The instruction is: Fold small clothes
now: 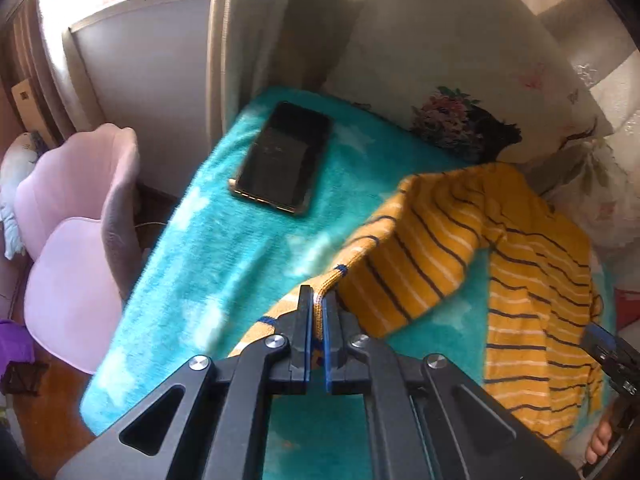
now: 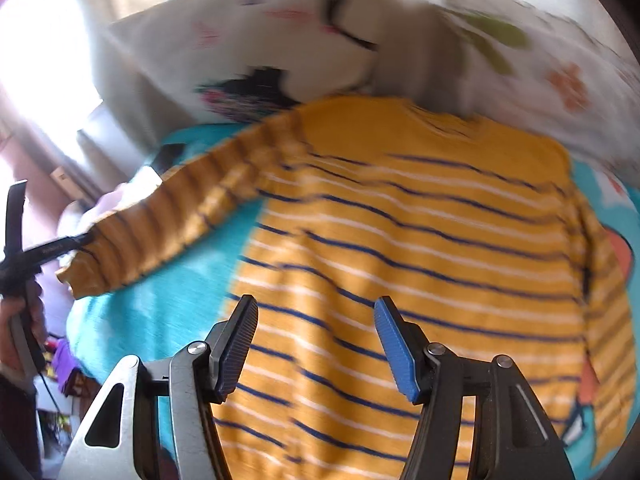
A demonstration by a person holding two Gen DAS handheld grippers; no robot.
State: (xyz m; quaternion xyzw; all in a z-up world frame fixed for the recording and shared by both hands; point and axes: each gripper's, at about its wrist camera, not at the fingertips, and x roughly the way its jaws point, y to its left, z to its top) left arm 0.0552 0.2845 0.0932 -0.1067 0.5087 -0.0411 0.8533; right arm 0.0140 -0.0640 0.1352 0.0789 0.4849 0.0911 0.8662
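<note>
Right now your left gripper [image 1: 319, 300] has its jaws pinched on the ribbed cuff of the yellow striped sweater [image 2: 420, 260], holding that sleeve stretched out toward the lower left of the right wrist view. Your right gripper [image 2: 316, 308] hangs over the sweater's body with its jaws spread and, as far as the blur lets you tell, nothing between them. The sweater lies on the turquoise blanket [image 1: 224, 248], below the floral pillow [image 1: 460, 80] and right of the phone [image 1: 282, 158].

A dark phone [image 1: 282, 158] lies on the turquoise blanket [image 1: 208, 248] near a floral pillow [image 1: 460, 92].
</note>
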